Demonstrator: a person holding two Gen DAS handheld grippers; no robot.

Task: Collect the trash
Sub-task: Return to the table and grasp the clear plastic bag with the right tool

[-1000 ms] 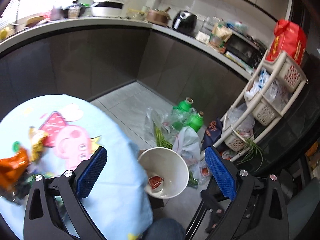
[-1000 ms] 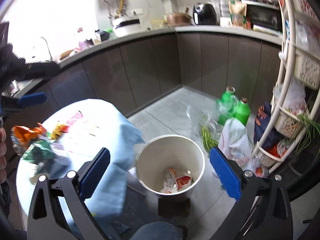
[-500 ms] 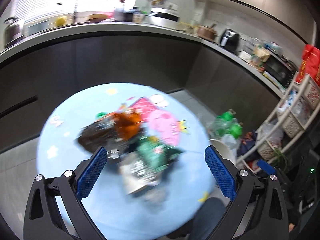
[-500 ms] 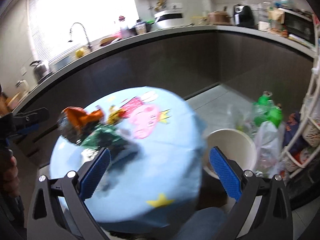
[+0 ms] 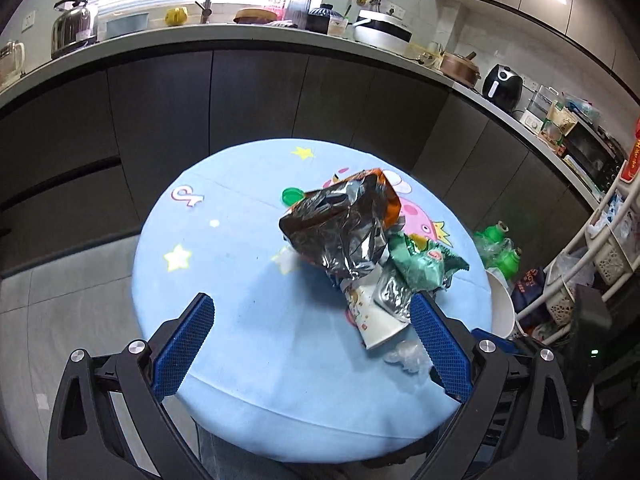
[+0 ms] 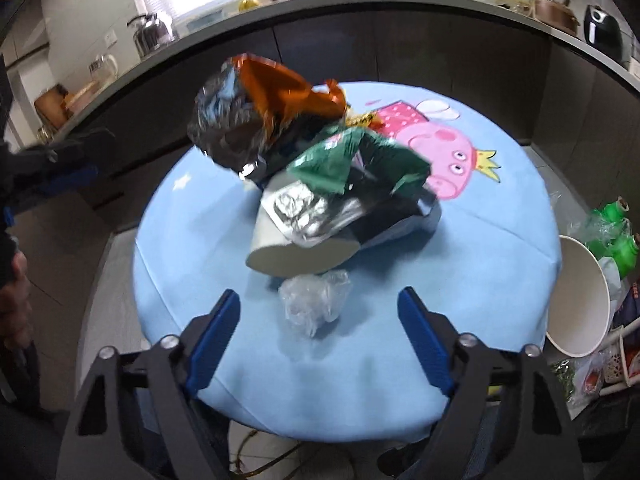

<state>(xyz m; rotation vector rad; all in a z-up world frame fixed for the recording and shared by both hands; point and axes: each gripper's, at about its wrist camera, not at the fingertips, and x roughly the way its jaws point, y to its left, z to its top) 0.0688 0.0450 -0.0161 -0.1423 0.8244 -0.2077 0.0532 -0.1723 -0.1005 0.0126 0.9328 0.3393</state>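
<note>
A pile of trash lies on the round blue table point(image 5: 240, 272): an orange and silver foil bag point(image 5: 344, 224), a green wrapper point(image 5: 424, 260), a tipped paper cup point(image 5: 376, 320) and a crumpled clear plastic point(image 5: 404, 356). My left gripper point(image 5: 312, 344) is open and empty above the table's near edge. My right gripper point(image 6: 320, 336) is open and empty, just short of the clear plastic point(image 6: 314, 302), with the cup point(image 6: 296, 252), green wrapper point(image 6: 352, 160) and foil bag point(image 6: 256, 116) beyond. The white bin point(image 6: 580, 300) stands on the floor to the right.
The bin's rim point(image 5: 502, 308) shows past the table's right edge, with green bottles point(image 5: 500, 248) and a white rack point(image 5: 608, 248) behind. A green cap point(image 5: 292, 195) lies on the table. Dark cabinets and a cluttered counter point(image 5: 280, 36) curve around the back.
Both grippers have swung left from over the bin and floor to face the table and its trash pile. Both stayed open and empty.
</note>
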